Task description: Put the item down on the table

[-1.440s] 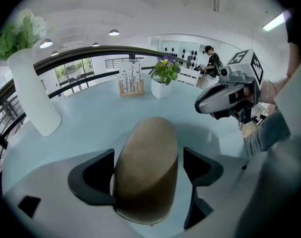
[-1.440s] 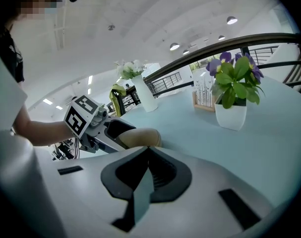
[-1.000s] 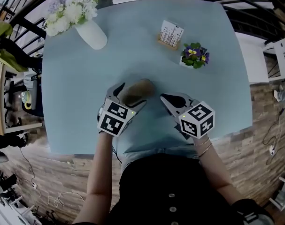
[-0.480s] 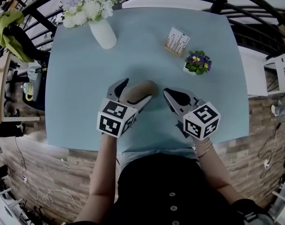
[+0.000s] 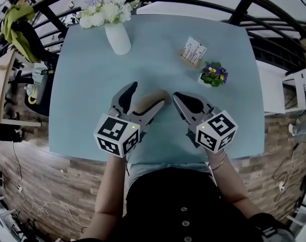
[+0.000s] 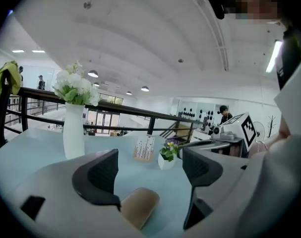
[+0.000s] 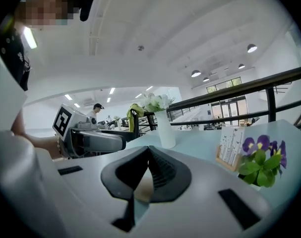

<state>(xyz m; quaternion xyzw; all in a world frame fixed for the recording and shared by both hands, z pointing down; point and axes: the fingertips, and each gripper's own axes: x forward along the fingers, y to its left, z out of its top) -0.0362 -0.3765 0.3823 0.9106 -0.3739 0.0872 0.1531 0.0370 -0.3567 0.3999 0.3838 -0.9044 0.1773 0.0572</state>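
Open hall, white ceiling with round lights; a black railing [image 5: 242, 10] curves round the far side.

Pale blue table [image 5: 87, 89] fills most of the head view. Person stands at its near edge, a gripper in each hand, both low over the near middle.

Left gripper [image 5: 146, 97]: jaws wide apart, holding nothing. The item sits in the gap, closer to the left jaw. I cannot tell whether it touches that jaw. Judgement: the wide spread is to let the item go cleanly.

Right gripper [image 5: 179, 99]: jaws pressed together, nothing between them. It is parked just beside the left one, tips angled toward the item. Judgement: it is idle, kept clear of the set-down.

White vase [image 5: 118, 38] of pale flowers stands upright at the far left, well apart from the work.

Small pot of purple flowers [image 5: 213, 74] sits far right, and a card holder [image 5: 192, 52] stands just behind it. Both lie out of the grippers' way.

Brown item [image 5: 153, 101]: a rounded, tan-brown oblong that appears to lie flat on the table near its middle. Judgement: the put-down looks done, and only backing the open jaws away remains.
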